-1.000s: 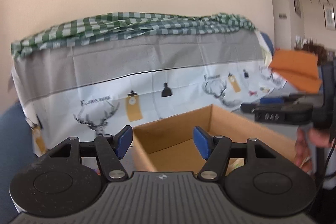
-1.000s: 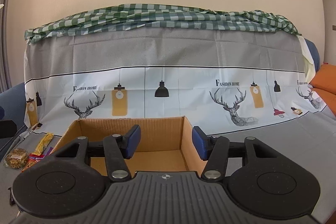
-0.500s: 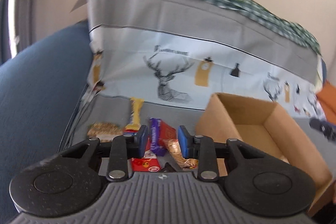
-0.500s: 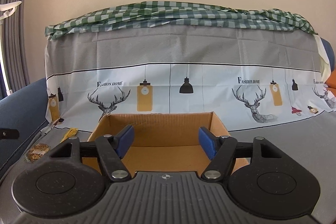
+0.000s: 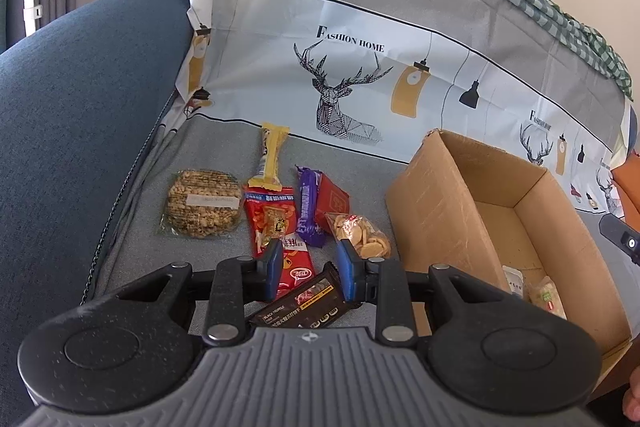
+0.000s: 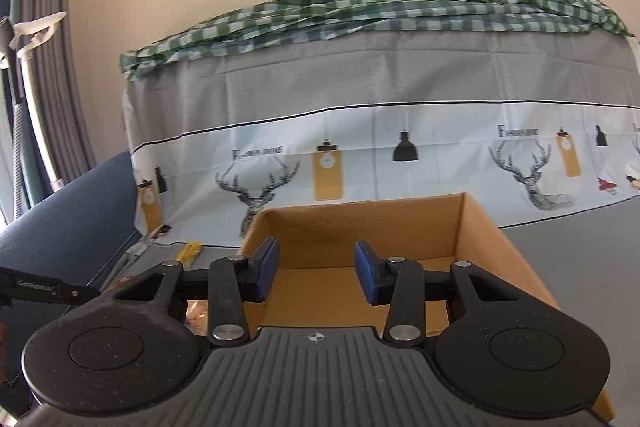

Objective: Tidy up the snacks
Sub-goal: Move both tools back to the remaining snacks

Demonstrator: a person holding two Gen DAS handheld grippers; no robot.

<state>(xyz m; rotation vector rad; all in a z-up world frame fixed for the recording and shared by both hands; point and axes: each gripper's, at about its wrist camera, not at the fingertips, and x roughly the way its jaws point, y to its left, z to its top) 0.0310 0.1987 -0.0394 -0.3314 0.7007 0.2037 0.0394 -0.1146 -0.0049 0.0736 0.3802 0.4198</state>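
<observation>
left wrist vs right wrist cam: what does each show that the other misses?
Left wrist only: the snack pile on the grey cover, with a round seeded cracker pack, purple wrapped bar, clear bag of pale chips and black truffle packet under the open left gripper; also two small packets inside the box.
Right wrist only: the open right gripper above the box and grey curtains.
Both: brown cardboard box, yellow wrapped bar, deer-print cloth.

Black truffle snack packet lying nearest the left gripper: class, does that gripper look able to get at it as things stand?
Probably yes. The left gripper is open right above the black rectangular foil packet, nothing covering it; the red snack packet merely lies beside it.
</observation>
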